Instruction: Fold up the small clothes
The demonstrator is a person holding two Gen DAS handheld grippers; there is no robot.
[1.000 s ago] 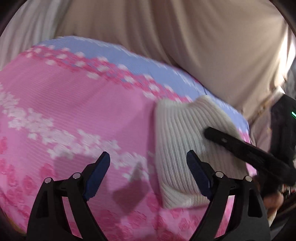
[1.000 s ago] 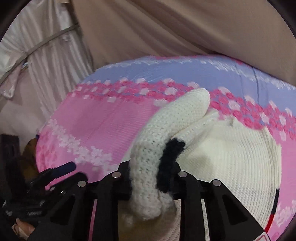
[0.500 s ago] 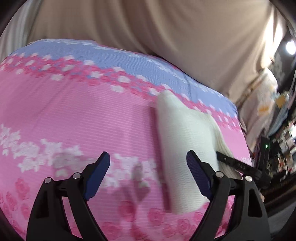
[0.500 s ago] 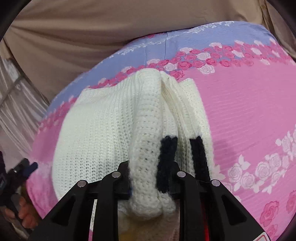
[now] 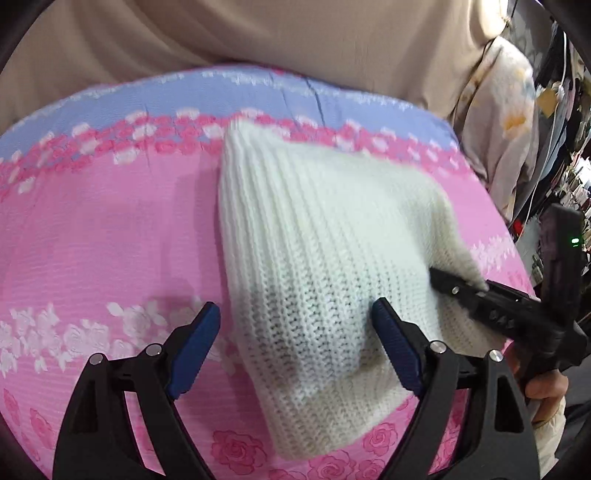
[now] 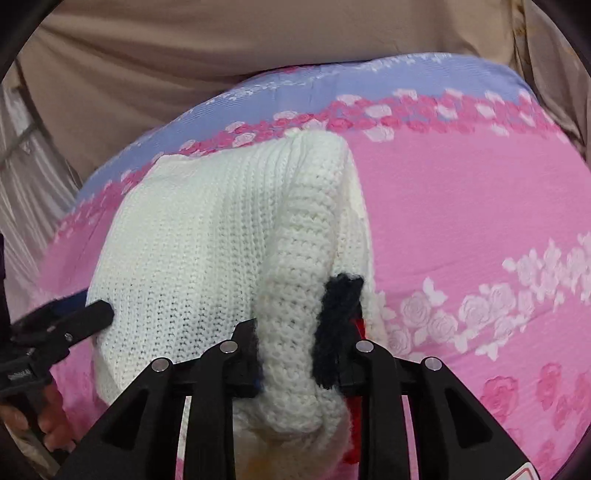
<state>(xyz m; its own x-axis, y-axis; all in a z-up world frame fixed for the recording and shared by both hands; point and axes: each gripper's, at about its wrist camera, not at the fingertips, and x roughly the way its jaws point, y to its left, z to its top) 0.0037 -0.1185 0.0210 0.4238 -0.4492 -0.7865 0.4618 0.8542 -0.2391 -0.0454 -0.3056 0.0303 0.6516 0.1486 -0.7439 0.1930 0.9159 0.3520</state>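
Note:
A white knitted sweater (image 5: 325, 236) lies folded on the pink flowered bedspread (image 5: 110, 229). My left gripper (image 5: 295, 332) hovers open just over its near left part, with the blue pads (image 5: 195, 347) astride the knit and not pressing it. In the right wrist view the sweater (image 6: 192, 229) has a sleeve with a black cuff stripe (image 6: 340, 306) laid along its right side. My right gripper (image 6: 303, 343) has that rolled sleeve between its jaws, which are opening while the pads still touch the knit. The left gripper's finger (image 6: 99, 312) shows at the sweater's left edge.
A beige curtain (image 5: 295, 33) hangs behind the bed. Cluttered shelves and hanging cloth (image 5: 517, 122) stand off the bed's right edge. A person's hand (image 5: 543, 387) holds the right gripper's handle. Bare bedspread (image 6: 461, 206) stretches right of the sweater.
The right gripper swung the sleeve over the sweater and lowered it onto the right side. The left gripper slid from the bare bedspread to above the sweater, staying open.

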